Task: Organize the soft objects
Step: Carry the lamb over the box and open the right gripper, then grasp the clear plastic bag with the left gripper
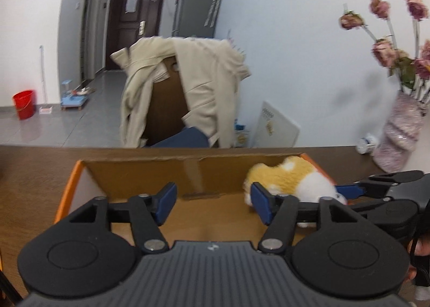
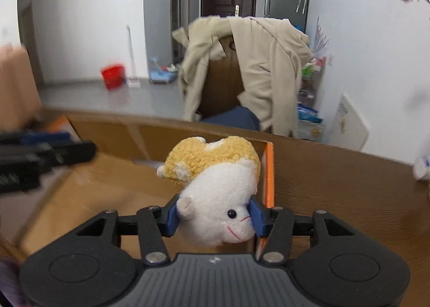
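Right claw (image 2: 215,219): clamped on the plush toy (image 2: 215,188), blue pads pressing both sides of its white head.
Plush toy: yellow and white, held above the right end of the cardboard box (image 2: 107,188), just ahead of the right claw.
Left claw (image 1: 213,202): jaws apart with nothing between them, poised over the box's open middle; the toy lies to its right.
Cardboard box: orange-edged, on the brown table (image 2: 336,186), below both claws.
Beyond the table: a chair draped with a beige coat (image 1: 204,84).
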